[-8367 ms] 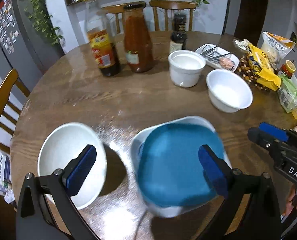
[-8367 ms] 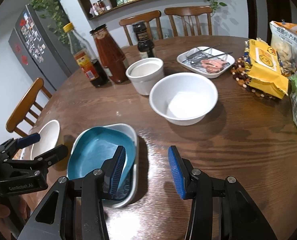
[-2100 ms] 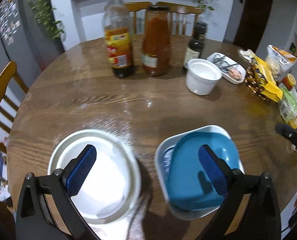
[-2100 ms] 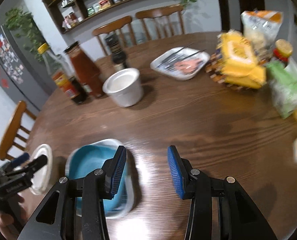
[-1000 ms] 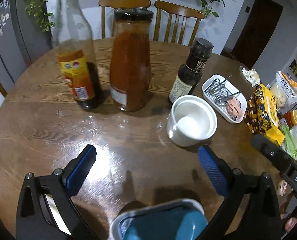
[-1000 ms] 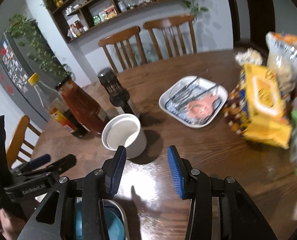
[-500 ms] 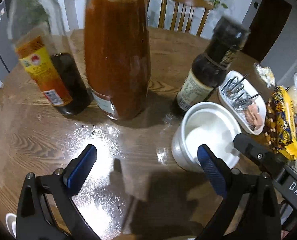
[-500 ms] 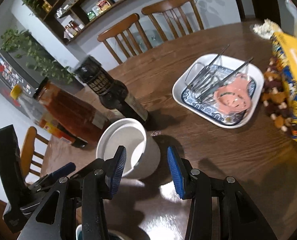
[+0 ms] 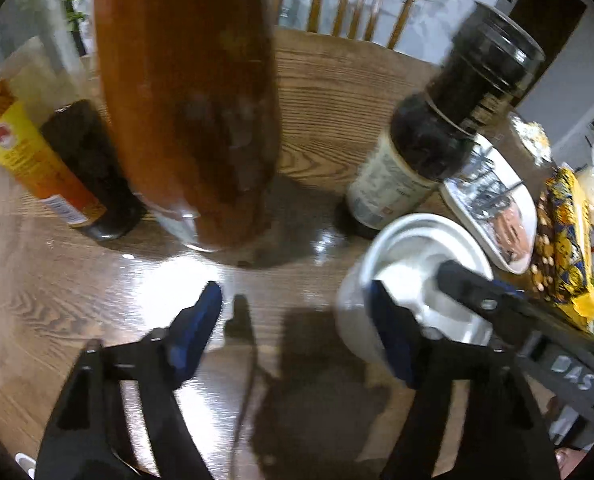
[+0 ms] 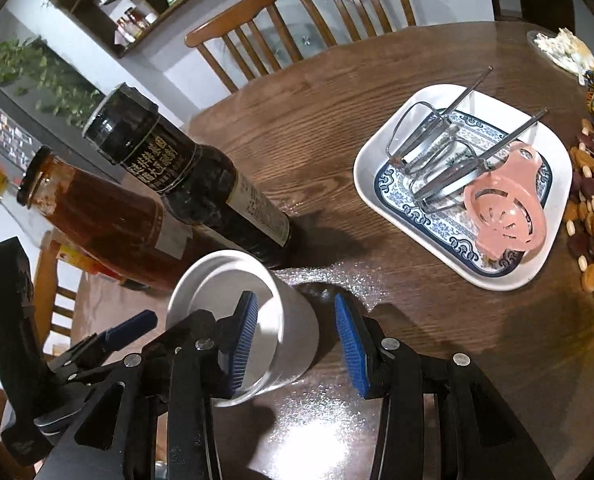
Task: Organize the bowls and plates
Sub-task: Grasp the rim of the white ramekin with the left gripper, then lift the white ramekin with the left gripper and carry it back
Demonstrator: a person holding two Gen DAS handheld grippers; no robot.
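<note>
White ceramic cup-bowl [image 10: 293, 332], a straight-walled cylinder with a smooth glazed rim, stood on the round wooden table [image 10: 377, 168] just in front of the dark sauce bottle [image 10: 201, 184]. Right gripper [image 10: 295, 336] straddled its near wall: one ribbed blue pad inside the bowl, the other outside over the tabletop, gaps visible on both sides, so jaws apart and not pressing. Left gripper [image 9: 297, 328] sat at the bowl's opposite side; in the left wrist view its right blue pad lay against or just over the bowl's outer wall (blurred, contact not clear), left pad over bare wood. Its jaws had just been closing, nothing but table between them, still apart. Bowl interior was plain white and looked empty. Behind it: tall glass jar of reddish-brown sauce [image 10: 109, 224], then a bottle with a yellow-orange label [image 9: 37, 164], dark liquid at the base. To the right, well apart from the bowl, a rounded-square white dish [image 10: 381, 152] with a blue patterned centre held two metal whisk beaters [image 10: 437, 148] and a pink plastic egg separator [image 10: 505, 208]. Beyond that, a yellow crinkly snack bag [image 9: 569, 232] and loose brown and white snack pieces [image 10: 593, 208]. Table grain was coarse oak-like, glossy, with glare patches. Two spindle-back wooden chairs [image 10: 257, 40] stood at the far edge.
</note>
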